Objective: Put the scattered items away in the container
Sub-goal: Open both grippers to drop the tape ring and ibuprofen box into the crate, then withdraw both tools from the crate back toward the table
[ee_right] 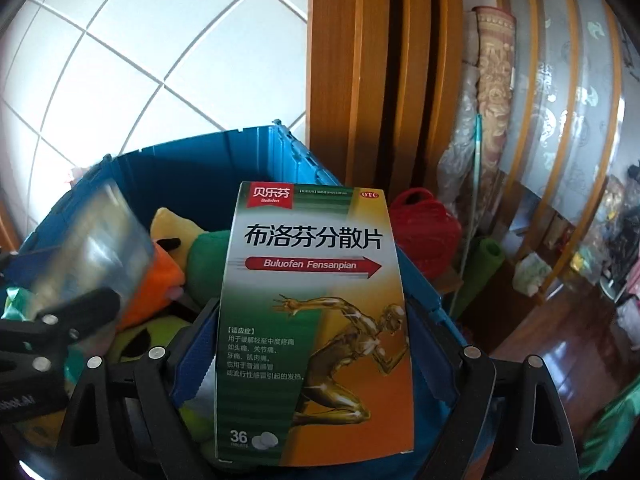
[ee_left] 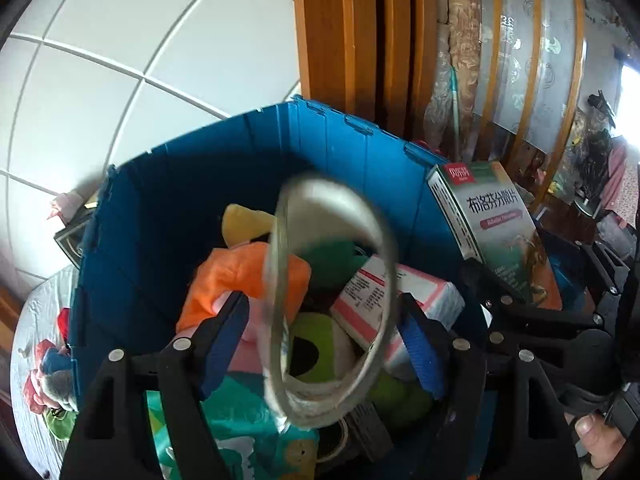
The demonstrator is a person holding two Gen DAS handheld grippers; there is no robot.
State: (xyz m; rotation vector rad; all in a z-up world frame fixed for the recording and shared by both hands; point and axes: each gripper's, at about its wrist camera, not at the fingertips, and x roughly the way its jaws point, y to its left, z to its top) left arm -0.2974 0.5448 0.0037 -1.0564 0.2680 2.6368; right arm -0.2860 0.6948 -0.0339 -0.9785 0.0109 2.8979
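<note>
A clear tape roll [ee_left: 332,300], blurred and tilted edge-on, hangs loose between the blue pads of my left gripper [ee_left: 320,304], which is open above the blue plastic bin [ee_left: 192,208]. Neither pad presses the roll. The bin holds an orange plush [ee_left: 240,276], a pink-and-white box [ee_left: 404,300], a green ball [ee_left: 316,344] and a teal packet [ee_left: 240,420]. My right gripper [ee_right: 312,308] is shut on a green-and-orange medicine box [ee_right: 316,320], held upright over the bin's right rim [ee_right: 304,160]. In the right wrist view the tape roll [ee_right: 92,248] shows at far left.
A white tiled wall stands behind the bin, with a wooden door frame [ee_right: 360,80] at its right. A red basket [ee_right: 424,232], a green rolled mat [ee_right: 480,272] and a rolled rug [ee_right: 492,80] sit beyond the bin. Small items [ee_left: 48,384] lie on the surface left of it.
</note>
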